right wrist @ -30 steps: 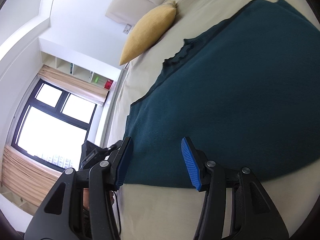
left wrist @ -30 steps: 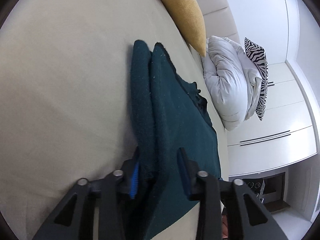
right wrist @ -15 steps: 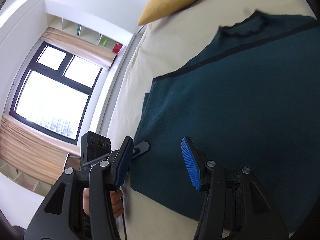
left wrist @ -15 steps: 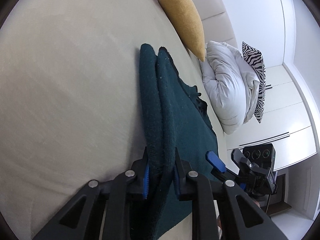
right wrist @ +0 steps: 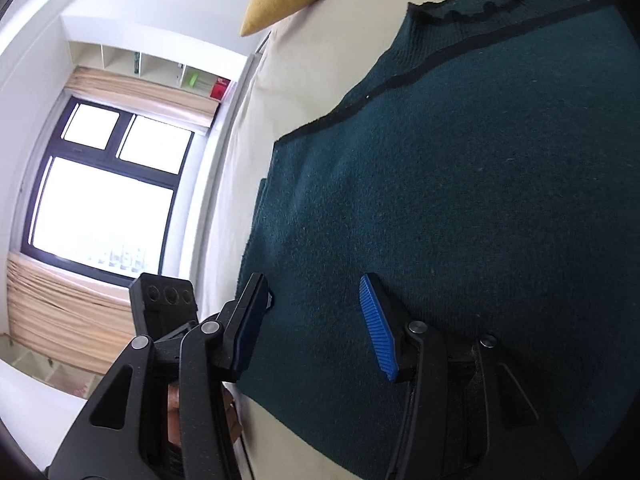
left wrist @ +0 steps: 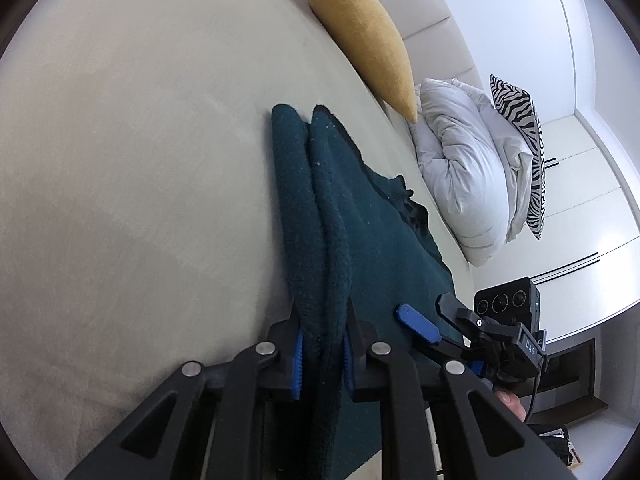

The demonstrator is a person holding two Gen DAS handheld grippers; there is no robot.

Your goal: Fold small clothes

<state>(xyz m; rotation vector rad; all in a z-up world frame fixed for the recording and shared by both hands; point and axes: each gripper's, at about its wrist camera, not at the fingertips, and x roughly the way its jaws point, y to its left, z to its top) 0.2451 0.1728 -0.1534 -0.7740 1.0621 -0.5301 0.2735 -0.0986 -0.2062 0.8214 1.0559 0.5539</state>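
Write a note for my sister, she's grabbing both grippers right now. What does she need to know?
Left gripper: jaws closing on a bunched edge of the teal sweater, cloth between the pads.
Right gripper: open, jaws closing a little above the sweater's near edge, gripping nothing.
Sweater: lying on the beige bed, mostly flat; yellow cushion and white duvet lie beyond it.
Done: left edge pinched.
Left: probably grip with the right, then fold.

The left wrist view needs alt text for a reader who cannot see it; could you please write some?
The left gripper is closing on the bunched edge of a dark teal knitted garment lying on a beige bed. The right gripper, open, sits over the same garment further right. A mustard cushion, white duvet and zebra-print pillow lie beyond.
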